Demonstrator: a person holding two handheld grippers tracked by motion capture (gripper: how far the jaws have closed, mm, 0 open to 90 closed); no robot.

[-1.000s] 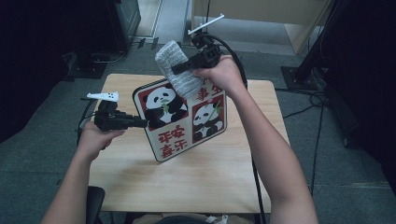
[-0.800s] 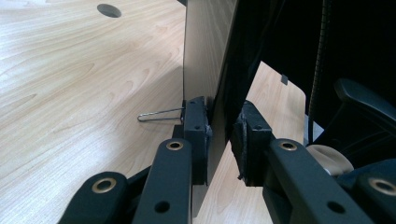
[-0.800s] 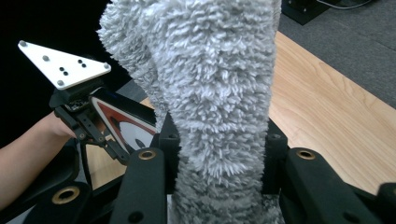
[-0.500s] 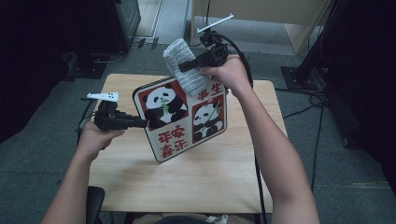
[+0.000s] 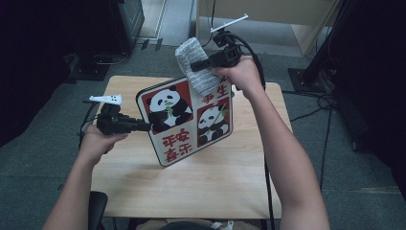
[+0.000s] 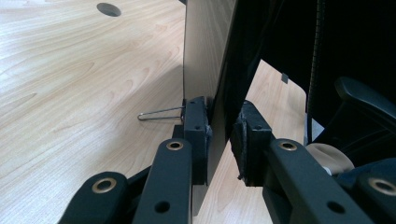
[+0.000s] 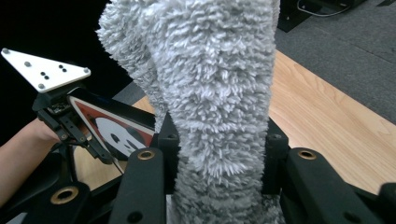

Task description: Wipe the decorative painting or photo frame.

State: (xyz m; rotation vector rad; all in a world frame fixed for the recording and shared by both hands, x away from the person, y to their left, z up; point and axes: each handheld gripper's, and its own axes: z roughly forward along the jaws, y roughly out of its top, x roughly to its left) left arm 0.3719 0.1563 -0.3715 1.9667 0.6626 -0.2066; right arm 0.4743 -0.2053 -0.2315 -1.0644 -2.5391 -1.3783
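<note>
Above the table point(image 5: 143, 191), left tool point(image 5: 143, 126) pinches the board's point(image 5: 191, 120) edge; right tool point(image 5: 195, 65) pinches cloth point(image 5: 196, 67).

Panda board point(image 5: 189, 122) blocks mid-table (bare wood point(image 5: 201, 191) in front).

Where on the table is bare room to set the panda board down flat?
The near table strip between the two forearms is bare, and so is the right edge beyond the right arm. The middle is crowded: the panda board stands there in the left gripper, the grey cloth touching its top.
</note>
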